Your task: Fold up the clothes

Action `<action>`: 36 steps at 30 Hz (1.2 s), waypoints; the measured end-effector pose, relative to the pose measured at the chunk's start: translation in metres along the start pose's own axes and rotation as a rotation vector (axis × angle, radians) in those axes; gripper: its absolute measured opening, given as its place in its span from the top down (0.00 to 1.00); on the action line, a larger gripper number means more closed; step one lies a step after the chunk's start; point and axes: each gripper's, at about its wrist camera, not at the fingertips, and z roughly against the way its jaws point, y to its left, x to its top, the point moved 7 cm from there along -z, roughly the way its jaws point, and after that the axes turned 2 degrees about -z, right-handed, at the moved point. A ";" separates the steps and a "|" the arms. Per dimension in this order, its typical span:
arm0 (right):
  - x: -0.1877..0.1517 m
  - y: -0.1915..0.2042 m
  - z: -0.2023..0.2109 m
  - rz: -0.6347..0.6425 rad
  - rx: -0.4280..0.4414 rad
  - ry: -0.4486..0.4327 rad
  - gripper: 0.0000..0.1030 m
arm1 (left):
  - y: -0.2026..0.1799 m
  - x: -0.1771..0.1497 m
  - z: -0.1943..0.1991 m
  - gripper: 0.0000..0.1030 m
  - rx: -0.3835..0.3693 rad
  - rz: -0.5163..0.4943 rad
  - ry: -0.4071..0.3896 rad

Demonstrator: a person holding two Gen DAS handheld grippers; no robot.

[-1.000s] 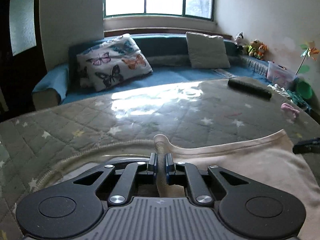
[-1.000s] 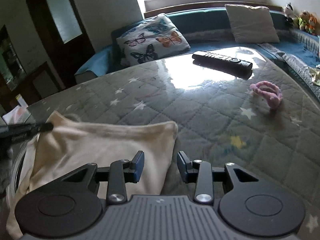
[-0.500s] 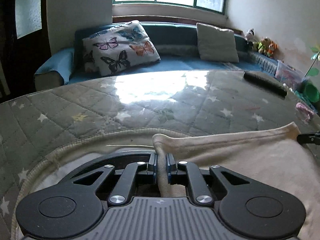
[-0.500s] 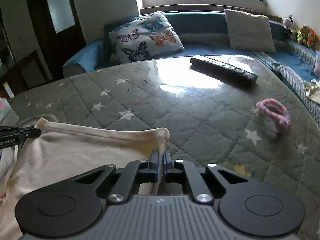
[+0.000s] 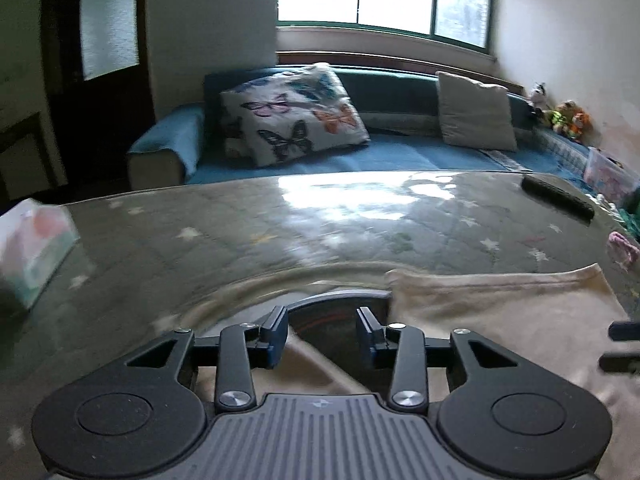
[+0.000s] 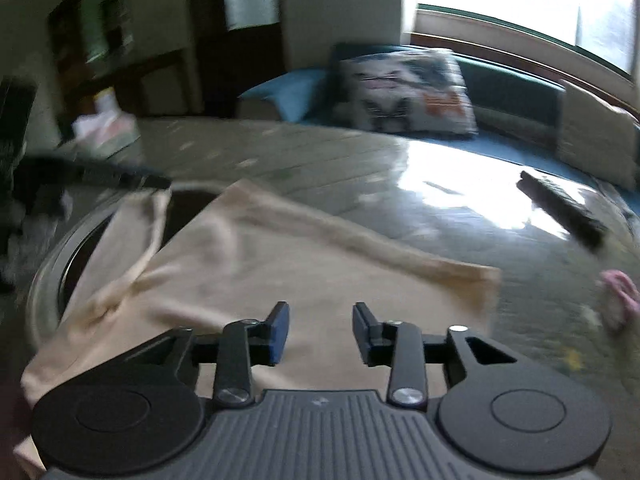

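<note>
Since half second ago, I release both pinches: left gripper (image 5: 322,334) and right gripper (image 6: 320,330) opening, nothing between jaws; cream garment (image 6: 304,276) lies flat on quilted table (image 5: 320,232), fold laid.

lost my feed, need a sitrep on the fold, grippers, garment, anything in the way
Left gripper and right gripper both opening, nothing pinched. Cream garment flat on the quilted table, folded. Remote and pink scrunchie off to the side, clear.

My left gripper (image 5: 322,334): matte black linkage arms, silver round screws at pivots, blue pads on finger insides, grey ribbed plate at centre base, two round black discs flanking. My right gripper (image 6: 320,332): same build, same blue pads, small emblem on ribbed plate.
</note>
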 end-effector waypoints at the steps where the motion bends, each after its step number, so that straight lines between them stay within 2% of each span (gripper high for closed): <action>1: -0.002 0.009 -0.004 0.020 0.005 0.007 0.63 | 0.006 -0.003 0.005 0.57 0.014 0.006 0.001; 9: -0.016 0.050 -0.017 0.119 -0.023 0.004 0.63 | 0.043 -0.027 0.032 0.53 0.084 0.048 0.013; 17: -0.022 0.100 -0.010 0.201 0.119 0.008 0.56 | 0.045 -0.040 0.012 0.53 0.089 0.068 0.046; 22: -0.027 0.124 0.010 0.236 0.203 0.000 0.53 | 0.045 -0.041 -0.002 0.54 0.100 0.080 0.050; 24: -0.028 0.130 0.019 0.241 0.224 -0.010 0.53 | 0.046 -0.042 -0.006 0.58 0.103 0.088 0.049; 27: -0.031 0.141 0.039 0.252 0.272 -0.029 0.50 | 0.046 -0.042 -0.011 0.76 0.106 0.096 0.046; 29: -0.034 0.150 0.050 0.272 0.303 -0.039 0.49 | 0.045 -0.042 -0.011 0.93 0.116 0.086 0.037; 31: -0.038 0.159 0.057 0.294 0.330 -0.042 0.49 | 0.046 -0.042 -0.008 0.96 0.135 0.076 0.027; 36: -0.053 0.181 0.062 0.353 0.368 -0.027 0.50 | 0.061 -0.038 0.019 0.97 0.187 0.116 -0.038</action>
